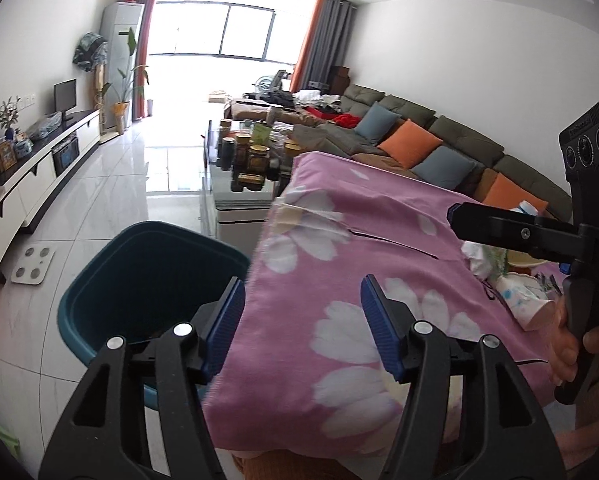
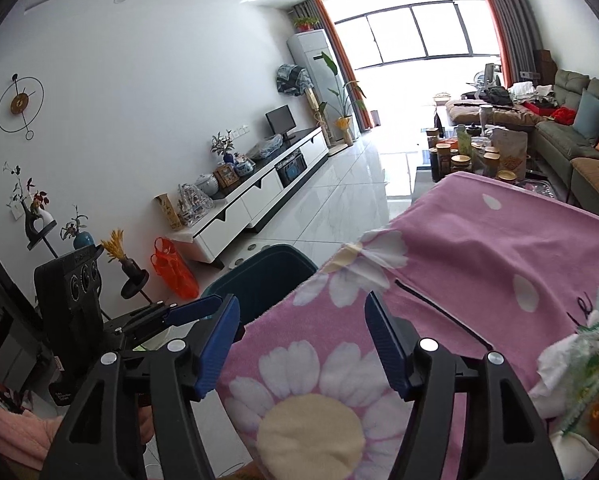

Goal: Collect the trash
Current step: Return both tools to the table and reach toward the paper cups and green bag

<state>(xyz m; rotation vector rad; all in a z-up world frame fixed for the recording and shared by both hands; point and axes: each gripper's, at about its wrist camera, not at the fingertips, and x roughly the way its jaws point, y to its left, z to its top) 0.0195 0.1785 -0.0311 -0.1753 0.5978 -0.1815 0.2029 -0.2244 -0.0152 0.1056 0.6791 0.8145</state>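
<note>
Nearest your left camera, the left gripper (image 1: 302,312) stands spread with nothing between its blue pads, over the near edge of the pink flowered cloth (image 1: 379,248) that covers the table. Your right gripper (image 2: 301,334) is likewise released and empty above the same cloth. Just off the cloth's edge, on the white tiled floor (image 1: 111,184), sits the teal bin (image 1: 99,304), below and left of your left fingers (image 1: 229,320). The trash lies on the cloth at its right side: crumpled white tissue (image 2: 559,364), a green-printed wrapper (image 2: 595,360) and a paper cup on its side (image 1: 527,304). From the left camera, your right hand (image 1: 571,344) grips its tool's handle beside that pile.
</note>
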